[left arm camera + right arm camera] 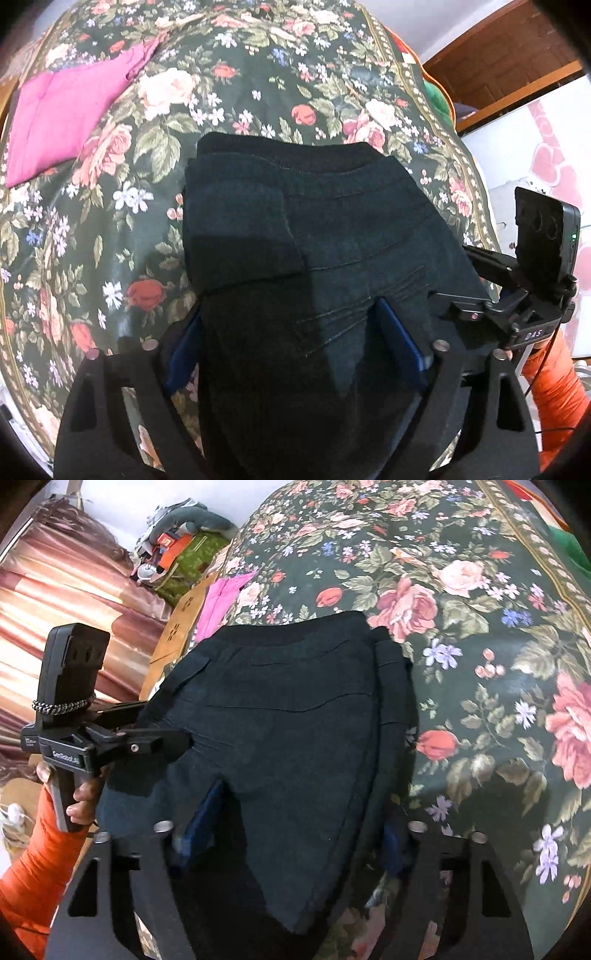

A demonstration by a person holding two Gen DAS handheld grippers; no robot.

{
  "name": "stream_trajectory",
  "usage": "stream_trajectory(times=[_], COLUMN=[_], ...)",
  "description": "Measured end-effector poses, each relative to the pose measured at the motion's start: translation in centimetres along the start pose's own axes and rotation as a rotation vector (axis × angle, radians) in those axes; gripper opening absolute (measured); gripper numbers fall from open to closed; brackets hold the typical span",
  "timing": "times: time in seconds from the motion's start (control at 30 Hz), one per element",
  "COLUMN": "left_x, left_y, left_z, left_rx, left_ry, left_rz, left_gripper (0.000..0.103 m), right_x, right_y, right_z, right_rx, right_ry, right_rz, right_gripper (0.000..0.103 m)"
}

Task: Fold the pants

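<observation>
Dark navy pants [314, 229] lie folded into a thick stack on the floral bedspread [258, 92]. My left gripper [291, 339] has its blue pads wide apart on either side of the near edge of the pants, cloth draped between them. My right gripper [295, 830] stands the same way at the other near corner of the pants [288, 720], blue pads spread with the fabric between. Each gripper shows in the other's view: the right gripper [480, 310] at the right edge of the pants, the left gripper [147, 742] at the left edge.
A folded magenta garment [66, 114] lies at the far left of the bed. A wooden door [509, 48] and white wall stand to the right. Curtains [55, 590] and a cluttered green-covered surface [184, 554] lie beyond the bed's left side.
</observation>
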State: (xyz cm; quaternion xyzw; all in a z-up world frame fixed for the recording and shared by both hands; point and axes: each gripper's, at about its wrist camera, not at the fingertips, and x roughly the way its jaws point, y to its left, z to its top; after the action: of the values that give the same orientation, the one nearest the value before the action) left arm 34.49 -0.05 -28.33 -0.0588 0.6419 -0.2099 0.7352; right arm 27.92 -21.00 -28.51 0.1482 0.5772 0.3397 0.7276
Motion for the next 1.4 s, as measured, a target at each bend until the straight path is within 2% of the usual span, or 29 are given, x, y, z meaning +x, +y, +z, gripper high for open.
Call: stream_trajectory(times=[0.07, 0.1, 0.2, 0.3, 0.4, 0.6, 0.77, 1.0, 1.23, 1.4], left_x=[-0.6, -1.0, -2.2, -3.0, -4.1, -8.9, -13.5, -19.0, -22.0, -22.0], left_y=[-0.1, -0.1, 0.1, 0.0, -0.6, -0.8, 0.2, 3.1, 7.4, 11.3], left_z=[-0.2, -0.3, -0.7, -1.1, -1.7, -2.7, -2.6, -1.1, 1.5, 3.8], left_rx=[0.005, 0.014, 0.019, 0.046, 0.099, 0.121, 0.103, 0.067, 0.019, -0.025], left_ry=[-0.03, -0.047, -0.087, -0.107, -0.137, -0.265, -0.387, -0.532, -0.607, -0.616], left_rz=[0.003, 0.007, 0.015, 0.015, 0.045, 0.088, 0.132, 0.233, 0.284, 0.298], left_gripper=[0.072, 0.062, 0.042, 0.037, 0.032, 0.027, 0.025, 0.025, 0.025, 0.024], right_x=[0.0, -0.1, -0.6, -1.0, -1.7, -2.9, -3.9, -3.2, -0.7, 2.2], right_y=[0.5, 0.7, 1.9, 3.1, 4.6, 8.4, 11.5, 16.3, 19.1, 20.2], right_z=[0.2, 0.3, 0.3, 0.5, 0.8, 1.9, 4.9, 9.4, 13.9, 16.4], right_rx=[-0.023, -0.039, -0.11, -0.168, -0.221, -0.325, -0.384, -0.483, -0.528, -0.552], right_ry=[0.009, 0.01, 0.001, -0.013, -0.045, -0.136, -0.222, -0.308, -0.352, -0.352], right_rz=[-0.003, -0.008, -0.056, -0.095, -0.106, -0.126, -0.106, -0.094, -0.083, -0.097], right_gripper=[0.049, 0.043, 0.034, 0.028, 0.025, 0.023, 0.023, 0.023, 0.023, 0.023])
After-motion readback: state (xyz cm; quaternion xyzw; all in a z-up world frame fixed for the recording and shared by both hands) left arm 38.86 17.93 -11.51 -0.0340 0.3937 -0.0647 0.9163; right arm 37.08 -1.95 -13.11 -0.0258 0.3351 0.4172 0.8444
